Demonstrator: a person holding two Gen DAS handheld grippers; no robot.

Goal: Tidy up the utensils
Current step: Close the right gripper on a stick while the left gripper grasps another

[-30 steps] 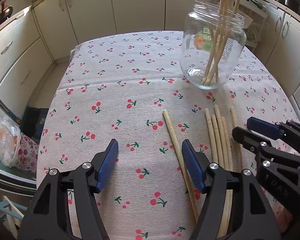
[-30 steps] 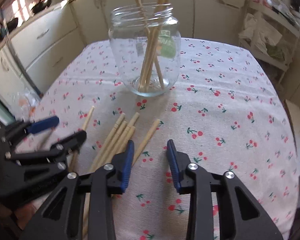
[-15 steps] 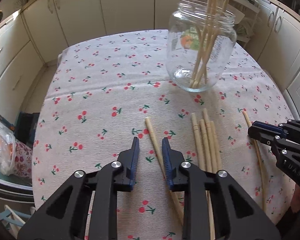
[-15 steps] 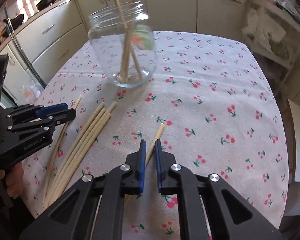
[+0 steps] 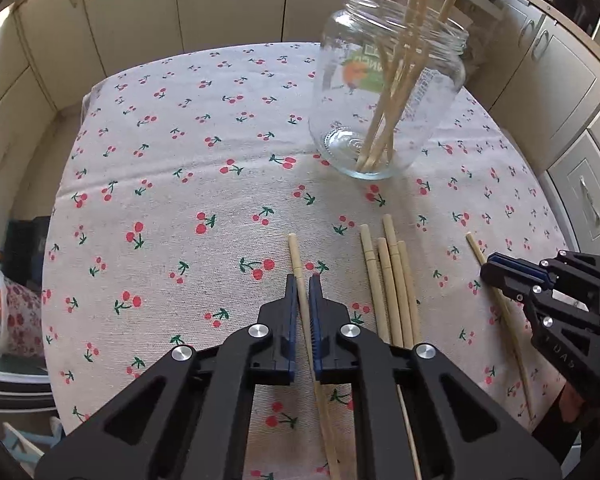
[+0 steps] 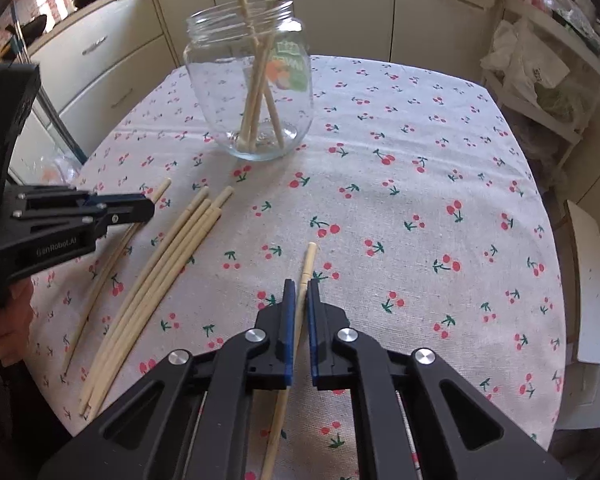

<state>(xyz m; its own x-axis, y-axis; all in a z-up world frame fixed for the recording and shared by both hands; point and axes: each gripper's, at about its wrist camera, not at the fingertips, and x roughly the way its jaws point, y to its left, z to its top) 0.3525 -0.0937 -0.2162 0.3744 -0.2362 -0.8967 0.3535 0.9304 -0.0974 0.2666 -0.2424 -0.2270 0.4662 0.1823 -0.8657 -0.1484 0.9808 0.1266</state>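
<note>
Risk: each tool, left (image 5: 303,300) and right (image 6: 301,304), is clamped on one chopstick (image 5: 298,268) lying flat on the bench (image 5: 180,184); gripped near one end, the stick may pivot, slip, or strike the jar (image 5: 384,108) rim.

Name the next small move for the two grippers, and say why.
Probably lift both a little: the left gripper is shut on the leftmost chopstick, the right gripper on the rightmost chopstick, both lying flat on the tablecloth; the glass jar stands beyond.
</note>
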